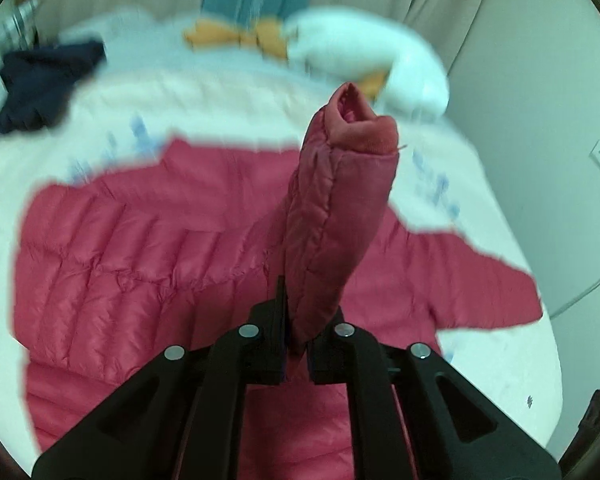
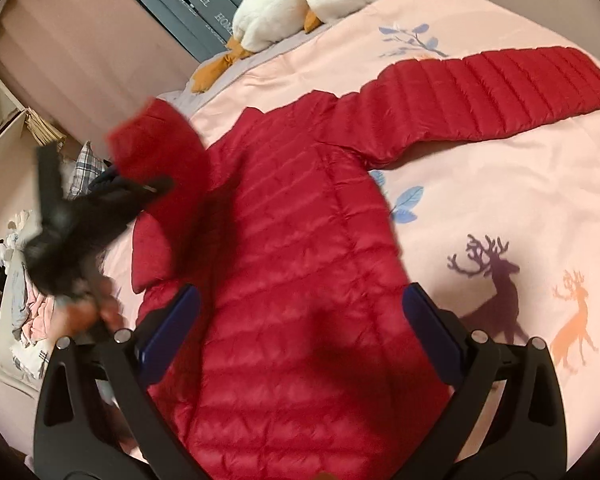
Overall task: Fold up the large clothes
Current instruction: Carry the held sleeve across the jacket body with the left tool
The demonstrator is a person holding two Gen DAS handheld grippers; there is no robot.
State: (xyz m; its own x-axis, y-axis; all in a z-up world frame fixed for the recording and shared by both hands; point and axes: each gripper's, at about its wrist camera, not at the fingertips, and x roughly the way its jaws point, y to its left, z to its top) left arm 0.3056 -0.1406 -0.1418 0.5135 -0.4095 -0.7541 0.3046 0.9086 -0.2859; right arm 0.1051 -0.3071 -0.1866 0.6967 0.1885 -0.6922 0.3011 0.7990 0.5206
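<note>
A red quilted down jacket (image 2: 300,248) lies spread flat on the bed, its far sleeve (image 2: 496,88) stretched out to the upper right. My left gripper (image 1: 296,344) is shut on the jacket's other sleeve (image 1: 340,208), which stands up from the jaws with its knit cuff (image 1: 358,128) on top. In the right wrist view that left gripper (image 2: 100,200) shows as a dark blur at the left, carrying the sleeve (image 2: 156,148) over the jacket's body. My right gripper (image 2: 300,320) hovers open above the jacket's lower half, nothing between its blue pads.
A pink bedspread (image 2: 500,208) with deer and leaf prints covers the bed. A white plush goose (image 2: 300,4) lies at the head of the bed. A dark garment (image 1: 48,84) sits far left. Piled clothes (image 2: 24,304) lie beside the bed.
</note>
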